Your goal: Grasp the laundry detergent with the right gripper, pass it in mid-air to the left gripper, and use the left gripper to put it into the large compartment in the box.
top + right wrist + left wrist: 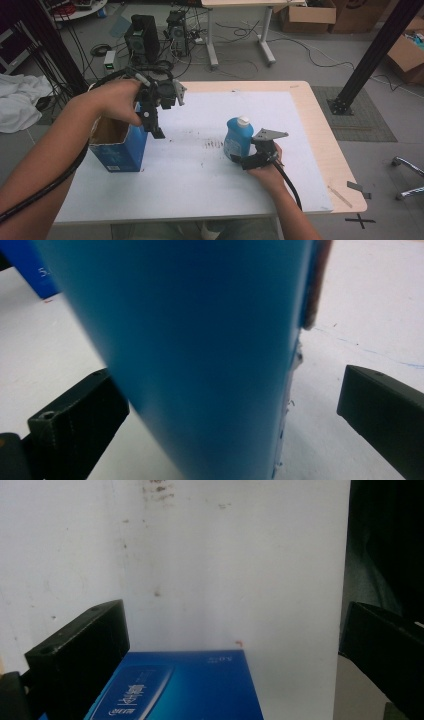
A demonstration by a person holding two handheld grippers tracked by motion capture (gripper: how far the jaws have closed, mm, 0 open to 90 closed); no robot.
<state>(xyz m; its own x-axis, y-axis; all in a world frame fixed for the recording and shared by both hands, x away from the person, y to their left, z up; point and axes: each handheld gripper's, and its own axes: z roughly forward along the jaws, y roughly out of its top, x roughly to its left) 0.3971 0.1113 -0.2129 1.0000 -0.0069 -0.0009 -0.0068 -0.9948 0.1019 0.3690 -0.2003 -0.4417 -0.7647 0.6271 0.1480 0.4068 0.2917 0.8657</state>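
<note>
Left gripper: jaws spread, held above the open blue cardboard box at table left. Right gripper: jaws spread around the upright blue plastic bottle with white cap, standing mid-table on the white sheet

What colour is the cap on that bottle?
White, atop the blue bottle; the cap shows best in the high view.

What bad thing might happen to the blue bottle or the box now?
The blue bottle stands upright between the right gripper's open jaws, not yet squeezed; a sideways bump might tip it. The left gripper hangs open right beside the open blue box, which sits near the table's left edge, so a knock may push it off.
</note>
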